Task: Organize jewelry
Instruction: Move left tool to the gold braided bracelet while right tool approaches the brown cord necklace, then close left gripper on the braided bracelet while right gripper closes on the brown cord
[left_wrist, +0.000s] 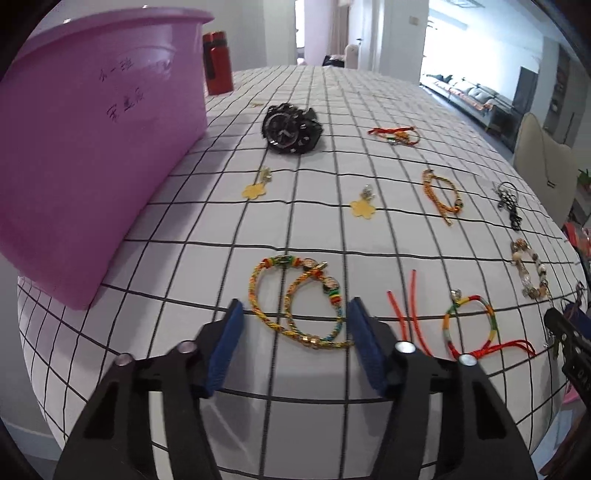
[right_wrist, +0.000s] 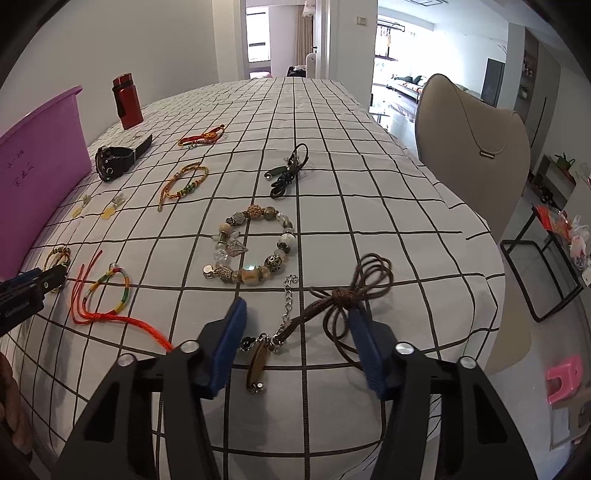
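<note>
My left gripper (left_wrist: 295, 314) is open, its blue pads on either side of a multicoloured braided double bracelet (left_wrist: 295, 299) lying on the checked tablecloth (left_wrist: 221, 221). My right gripper (right_wrist: 297, 321) is open around a brown cord necklace (right_wrist: 351, 291) with a chain and an oval pendant (right_wrist: 256, 360). A beaded bracelet (right_wrist: 251, 247) lies just beyond it. A rainbow cord bracelet with red tails (left_wrist: 469, 325) lies right of the left gripper; it also shows in the right wrist view (right_wrist: 107, 295). A pink plastic bin (left_wrist: 85, 147) stands at the left.
Further back lie a black watch (left_wrist: 291, 129), two yellow flower earrings (left_wrist: 364, 208), an orange braided bracelet (left_wrist: 441, 195), a red cord bracelet (left_wrist: 397, 134) and a black cord piece (right_wrist: 288, 171). A red bottle (right_wrist: 127, 101) stands far left. A beige chair (right_wrist: 472, 147) stands right of the table.
</note>
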